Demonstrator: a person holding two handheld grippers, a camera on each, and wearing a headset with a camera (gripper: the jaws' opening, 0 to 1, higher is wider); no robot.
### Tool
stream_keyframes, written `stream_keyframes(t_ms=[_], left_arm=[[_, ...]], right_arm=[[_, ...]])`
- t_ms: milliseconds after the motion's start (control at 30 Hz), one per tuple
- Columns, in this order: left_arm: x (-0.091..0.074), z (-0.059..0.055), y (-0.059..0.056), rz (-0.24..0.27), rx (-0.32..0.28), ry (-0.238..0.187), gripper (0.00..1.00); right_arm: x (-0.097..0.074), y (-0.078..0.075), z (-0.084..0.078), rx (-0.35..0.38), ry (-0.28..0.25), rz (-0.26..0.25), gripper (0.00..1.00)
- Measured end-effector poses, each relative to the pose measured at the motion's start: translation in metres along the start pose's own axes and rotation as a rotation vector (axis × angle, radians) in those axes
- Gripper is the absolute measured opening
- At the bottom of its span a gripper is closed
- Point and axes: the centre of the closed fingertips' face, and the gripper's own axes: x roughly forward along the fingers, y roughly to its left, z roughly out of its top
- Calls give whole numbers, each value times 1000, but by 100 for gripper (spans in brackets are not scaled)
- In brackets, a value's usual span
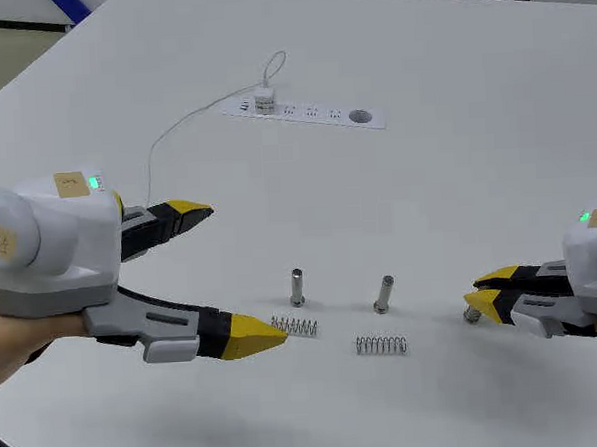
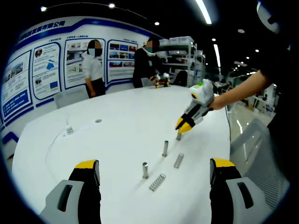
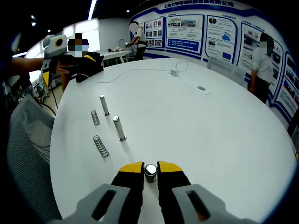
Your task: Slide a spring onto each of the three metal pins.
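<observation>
Right gripper view: right tool (image 3: pixel 150 167) pinched onto pin (image 3: pixel 150 173).

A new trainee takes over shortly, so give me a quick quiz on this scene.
1. True or false: the left claw is open.
2. How many springs lie loose on the table? A one, B two, C three.
3. Fill in: the right claw is closed on a metal ____.
Key: 1 true; 2 B; 3 pin.
</observation>
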Motion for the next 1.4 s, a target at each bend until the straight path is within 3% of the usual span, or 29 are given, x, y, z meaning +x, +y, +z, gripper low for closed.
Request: stream_keyframes(t_ms=[767, 1000, 1133, 1400], left_arm=[[-2, 1, -6, -8, 2, -2, 100], [-2, 3, -9, -10, 2, -6, 100], [-1, 10, -11, -12, -11, -32, 100], [-3, 12, -13, -12, 2, -32, 100]], right_arm=[[-7, -7, 0, -31, 15, -28, 14], [-15, -8, 13, -65, -5, -48, 15], [-17, -7, 18, -86, -8, -49, 16], [-23, 3, 28, -129, -14, -40, 16]])
